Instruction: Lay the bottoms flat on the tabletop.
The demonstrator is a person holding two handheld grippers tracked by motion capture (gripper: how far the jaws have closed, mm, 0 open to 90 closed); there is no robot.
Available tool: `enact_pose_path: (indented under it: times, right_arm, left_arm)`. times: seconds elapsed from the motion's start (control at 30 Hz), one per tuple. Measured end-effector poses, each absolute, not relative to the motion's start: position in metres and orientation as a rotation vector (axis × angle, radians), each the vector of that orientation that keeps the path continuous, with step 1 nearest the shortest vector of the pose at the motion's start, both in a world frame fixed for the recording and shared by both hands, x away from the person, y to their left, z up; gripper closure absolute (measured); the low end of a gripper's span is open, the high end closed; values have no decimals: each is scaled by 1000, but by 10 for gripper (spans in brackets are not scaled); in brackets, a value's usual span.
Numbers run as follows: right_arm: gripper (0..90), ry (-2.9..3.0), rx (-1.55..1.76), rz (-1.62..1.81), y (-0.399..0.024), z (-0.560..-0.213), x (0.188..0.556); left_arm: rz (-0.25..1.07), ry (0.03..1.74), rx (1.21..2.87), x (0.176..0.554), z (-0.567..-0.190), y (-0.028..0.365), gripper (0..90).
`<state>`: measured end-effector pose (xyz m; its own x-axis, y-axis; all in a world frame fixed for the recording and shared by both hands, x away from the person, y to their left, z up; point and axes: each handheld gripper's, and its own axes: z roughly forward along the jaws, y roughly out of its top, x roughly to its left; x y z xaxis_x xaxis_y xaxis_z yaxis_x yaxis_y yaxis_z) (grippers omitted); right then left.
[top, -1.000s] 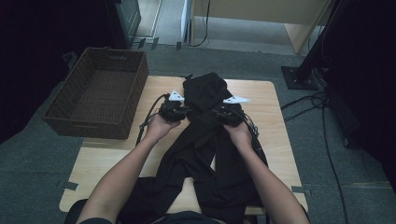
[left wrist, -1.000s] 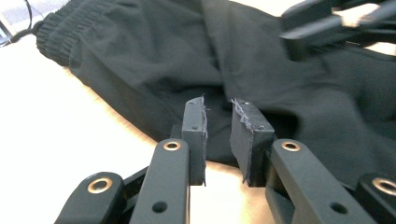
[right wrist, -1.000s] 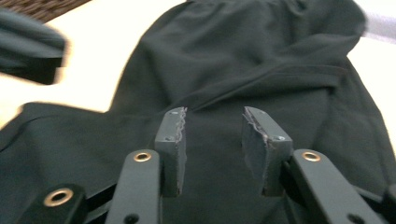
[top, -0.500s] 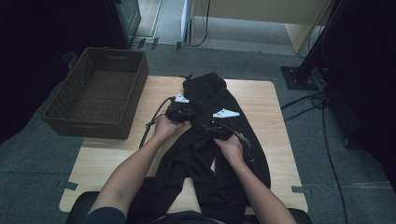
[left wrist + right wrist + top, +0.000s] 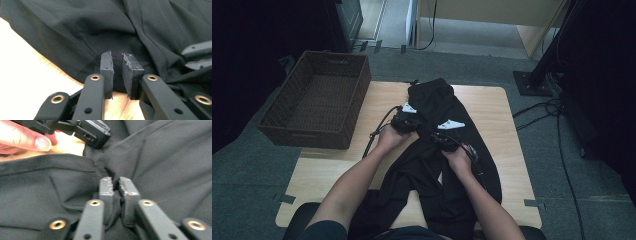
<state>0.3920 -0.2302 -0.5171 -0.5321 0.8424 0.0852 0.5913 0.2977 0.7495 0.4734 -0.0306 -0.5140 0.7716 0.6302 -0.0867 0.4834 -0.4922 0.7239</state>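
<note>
A: Where are the black trousers (image 5: pixel 432 165)?

B: On the wooden surface (image 5: pixel 507 150), hanging over the near edge.

A: What does the right tool (image 5: pixel 115 184) do?

B: Its jaws have just been closing and pinch a fold of cloth.

A: And the left tool (image 5: pixel 117 58)?

B: Its jaws have closed too, with cloth between them. A brown basket (image 5: pixel 314 100) sits further back

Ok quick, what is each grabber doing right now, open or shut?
Left gripper: fingers nearly shut, having just closed a little, black trousers between them.
Right gripper: fingers just snapped shut, pinching a fold of the black trousers.
</note>
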Motion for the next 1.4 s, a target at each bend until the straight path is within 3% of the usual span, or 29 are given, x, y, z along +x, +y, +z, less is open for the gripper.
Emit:
enact_pose_path:
  times: [0.37, 0.6, 0.8, 0.87, 1.0, 1.17, 1.4]
  right_arm:
    - [865, 2185, 1296, 1117, -271, -479, 380]
    - [853, 2155, 1355, 1108, -301, -482, 374]
    - [794, 2151, 1406, 1011, -313, -501, 374]
    - [730, 2152, 1424, 1017, -317, -501, 373]
    - [713, 2108, 1407, 1071, -321, -490, 367]
    - [709, 2094, 1342, 1132, -312, -467, 360]
    - [588, 2142, 1306, 1163, -288, -475, 354]
  left_arm:
    - [296, 893, 2180, 481, -513, -18, 834]
    - [290, 890, 2205, 487, -511, -18, 848]
    - [311, 903, 2192, 489, -512, -18, 846]
    - [310, 909, 2185, 490, -512, -18, 841]
    - [272, 930, 2185, 490, -506, -20, 768]
    - [264, 871, 2163, 479, -487, -26, 764]
    - [216, 782, 2186, 454, -487, -42, 743]
